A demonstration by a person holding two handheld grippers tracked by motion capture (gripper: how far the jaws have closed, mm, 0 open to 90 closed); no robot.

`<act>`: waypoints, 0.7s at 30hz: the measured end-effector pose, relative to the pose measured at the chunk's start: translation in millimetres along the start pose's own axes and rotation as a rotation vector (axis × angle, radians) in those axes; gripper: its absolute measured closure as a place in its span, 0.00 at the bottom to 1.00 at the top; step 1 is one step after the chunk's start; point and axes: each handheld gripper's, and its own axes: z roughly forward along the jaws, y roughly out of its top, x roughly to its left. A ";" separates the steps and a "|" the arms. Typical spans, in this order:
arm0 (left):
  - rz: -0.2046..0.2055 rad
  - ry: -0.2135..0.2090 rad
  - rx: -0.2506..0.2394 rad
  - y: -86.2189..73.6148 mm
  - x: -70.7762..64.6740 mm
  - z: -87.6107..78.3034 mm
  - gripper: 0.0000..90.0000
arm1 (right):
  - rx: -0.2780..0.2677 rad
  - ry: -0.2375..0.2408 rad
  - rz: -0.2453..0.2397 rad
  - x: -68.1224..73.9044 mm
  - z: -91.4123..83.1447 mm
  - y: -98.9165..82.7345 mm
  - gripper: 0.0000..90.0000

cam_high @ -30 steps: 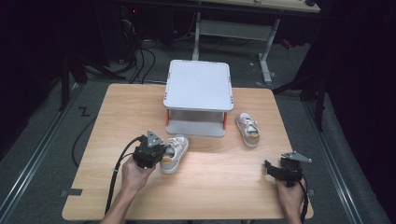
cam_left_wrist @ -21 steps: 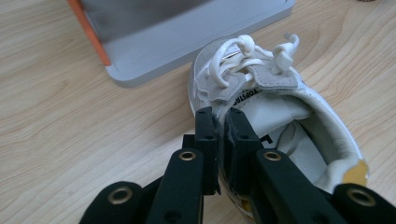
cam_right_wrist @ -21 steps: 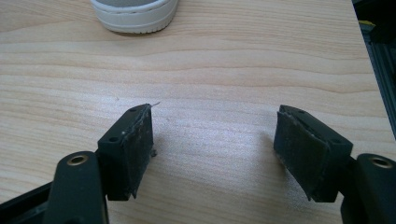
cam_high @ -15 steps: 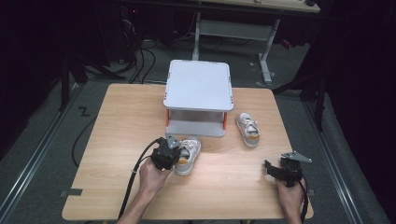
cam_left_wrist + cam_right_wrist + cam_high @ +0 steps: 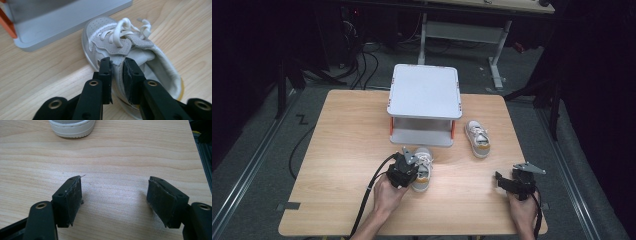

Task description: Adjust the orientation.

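Two shoes: both on the table [image 5: 342,150], near the grey rack [image 5: 425,97]; I am working the one in front of it.
Change: over the last second the held shoe [image 5: 423,169] has come from well left of the rack's front edge to just before it, toe toward the rack's lower shelf.
Left gripper [image 5: 117,75]: jaws have just been opening a little, yet in the left gripper view the pads are pinched on the shoe's side wall at the collar; I read this as the start of a release.
Meaning: I judge the carry nearly done; the shoe looks set down, sole flat.
Shoe look: off-white, perforated toe, white laces tied loose, tan sole edge.
Second shoe [image 5: 477,138]: right of the rack, untouched.
Right gripper [image 5: 113,201]: jaws wide apart over bare wood, well right of the rack, nothing between them.
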 end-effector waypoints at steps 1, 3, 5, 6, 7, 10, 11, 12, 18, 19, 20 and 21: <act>-0.008 -0.009 -0.001 -0.5 1.3 -0.1 0.86 | 0.000 0.000 0.000 0.0 0.0 0.0 0.31; -0.027 -0.028 -0.003 -1.3 3.4 -0.2 0.85 | 0.000 0.000 0.000 0.0 0.0 0.0 0.31; -0.035 -0.052 -0.007 -2.1 5.3 -0.2 0.82 | 0.000 0.000 0.000 0.0 0.0 0.0 0.31; -0.038 -0.074 -0.015 -2.8 6.6 -0.1 0.73 | 0.000 0.000 0.000 0.0 0.0 0.0 0.31; -0.038 -0.074 -0.015 -2.8 6.6 -0.1 0.68 | 0.000 0.000 0.000 0.0 0.0 0.0 0.31; -0.012 -0.051 -0.027 -4.1 7.7 0.0 0.61 | 0.000 0.000 0.000 0.0 0.0 0.0 0.31; -0.014 -0.054 -0.031 -4.7 9.4 -1.1 0.54 | 0.000 0.000 0.000 0.0 0.0 0.0 0.31; -0.020 -0.059 -0.042 -5.8 11.0 -2.8 0.54 | 0.000 0.000 0.000 0.0 0.0 0.0 0.31; -0.055 -0.104 -0.097 -15.2 22.8 -14.5 0.43 | 0.000 0.001 0.000 0.0 0.1 0.1 0.31; -0.062 -0.108 -0.108 -17.0 25.3 -16.6 0.43 | 0.000 0.000 0.000 0.0 0.1 0.1 0.32; -0.066 -0.110 -0.118 -19.0 27.9 -19.0 0.43 | 0.000 0.001 0.000 0.0 0.1 0.1 0.32; -0.079 -0.114 -0.136 -23.7 34.4 -24.1 0.42 | 0.000 -0.002 0.001 0.1 0.2 0.2 0.32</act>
